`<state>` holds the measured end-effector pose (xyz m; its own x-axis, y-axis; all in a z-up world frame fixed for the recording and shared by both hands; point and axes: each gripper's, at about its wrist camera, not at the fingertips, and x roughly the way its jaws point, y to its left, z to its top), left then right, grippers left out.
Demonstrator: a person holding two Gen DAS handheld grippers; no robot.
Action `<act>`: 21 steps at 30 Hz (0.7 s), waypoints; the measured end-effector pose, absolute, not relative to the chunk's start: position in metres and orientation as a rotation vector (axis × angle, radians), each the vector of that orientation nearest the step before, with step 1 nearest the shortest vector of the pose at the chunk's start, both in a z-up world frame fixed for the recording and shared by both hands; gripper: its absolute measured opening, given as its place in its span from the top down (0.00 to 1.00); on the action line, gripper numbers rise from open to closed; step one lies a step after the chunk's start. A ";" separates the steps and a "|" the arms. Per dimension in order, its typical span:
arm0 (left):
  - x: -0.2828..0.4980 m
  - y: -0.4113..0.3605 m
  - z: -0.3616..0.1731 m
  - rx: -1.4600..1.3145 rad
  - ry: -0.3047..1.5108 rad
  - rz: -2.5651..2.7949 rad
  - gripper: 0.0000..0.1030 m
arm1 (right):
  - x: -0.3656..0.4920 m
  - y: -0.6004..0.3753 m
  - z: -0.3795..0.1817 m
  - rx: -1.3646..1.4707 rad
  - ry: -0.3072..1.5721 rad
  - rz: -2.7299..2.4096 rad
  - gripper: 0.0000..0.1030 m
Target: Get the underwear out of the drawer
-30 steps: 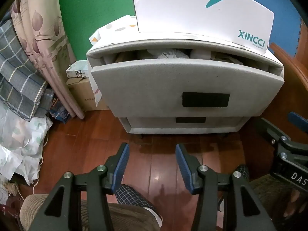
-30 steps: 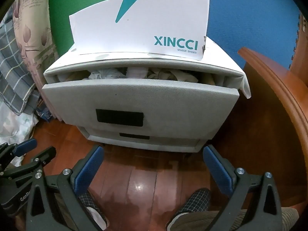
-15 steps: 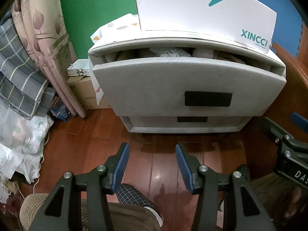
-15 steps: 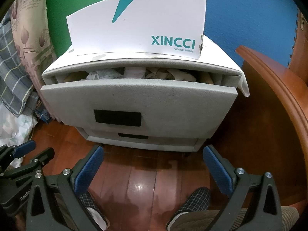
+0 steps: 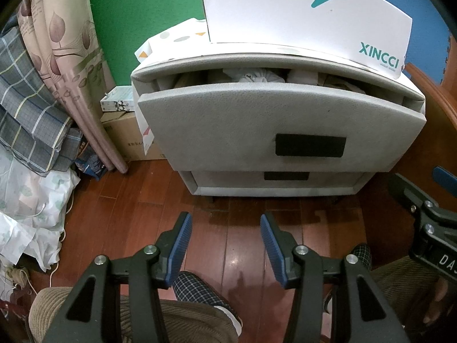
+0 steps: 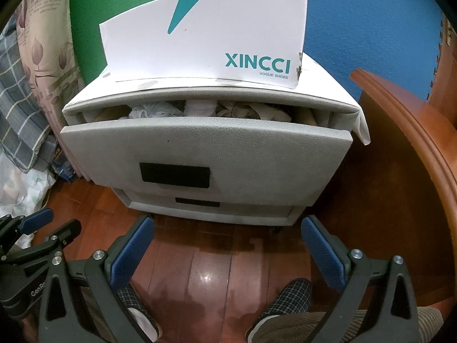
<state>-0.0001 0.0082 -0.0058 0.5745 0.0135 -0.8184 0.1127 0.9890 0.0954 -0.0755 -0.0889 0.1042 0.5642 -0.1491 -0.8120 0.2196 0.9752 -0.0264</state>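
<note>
— Left wrist view first: any change over the last second?
— None worth noting. Nearest, left gripper (image 5: 225,238) still parted and empty above red-brown wooden floorboards (image 5: 245,260); right gripper (image 6: 227,245) likewise spread wide, holding nothing. Reach not begun.
— Farther off?
— Grey textured upper drawer (image 6: 257,154) of the bedside cabinet, pulled partly out; crumpled pale underwear (image 6: 155,111) heaped inside. Lower grey drawer (image 6: 228,210) shut, contents unseen. White XINCCI shoebox (image 6: 205,37) on top.

White XINCCI shoebox (image 6: 205,37), floral curtain (image 5: 65,65), plaid cloth (image 5: 28,120), cardboard box (image 5: 125,140)
</note>
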 end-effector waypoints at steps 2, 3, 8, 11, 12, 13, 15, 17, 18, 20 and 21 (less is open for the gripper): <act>0.000 0.008 -0.005 0.143 0.958 -0.058 0.50 | -0.076 -0.089 0.104 0.079 0.946 -0.219 0.01; 0.000 0.008 -0.005 0.142 0.958 -0.059 0.50 | -0.076 -0.089 0.104 0.079 0.945 -0.219 0.01; 0.000 0.009 -0.006 0.142 0.960 -0.059 0.50 | -0.075 -0.089 0.104 0.079 0.945 -0.218 0.01; -0.001 0.009 -0.006 0.142 0.960 -0.058 0.50 | -0.075 -0.089 0.104 0.079 0.946 -0.217 0.01; -0.001 0.009 -0.006 0.143 0.961 -0.058 0.50 | -0.075 -0.089 0.104 0.079 0.945 -0.217 0.01; -0.001 0.009 -0.006 0.142 0.961 -0.059 0.50 | -0.075 -0.089 0.104 0.077 0.945 -0.216 0.01; -0.001 0.010 -0.006 0.143 0.960 -0.058 0.50 | -0.075 -0.089 0.104 0.077 0.945 -0.219 0.01; -0.001 0.010 -0.006 0.142 0.960 -0.060 0.50 | -0.075 -0.089 0.104 0.080 0.947 -0.219 0.01; 0.000 0.009 -0.006 0.144 0.961 -0.059 0.50 | -0.075 -0.089 0.104 0.079 0.947 -0.219 0.01; 0.000 0.009 -0.006 0.142 0.962 -0.059 0.50 | -0.075 -0.089 0.104 0.081 0.946 -0.217 0.01; -0.001 0.010 -0.006 0.142 0.962 -0.059 0.50 | -0.075 -0.089 0.104 0.079 0.946 -0.218 0.01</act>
<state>-0.0007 0.0098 -0.0060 0.5708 0.0130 -0.8210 0.1136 0.9890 0.0946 -0.0752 -0.0890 0.1038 0.5650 -0.1506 -0.8113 0.2196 0.9752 -0.0281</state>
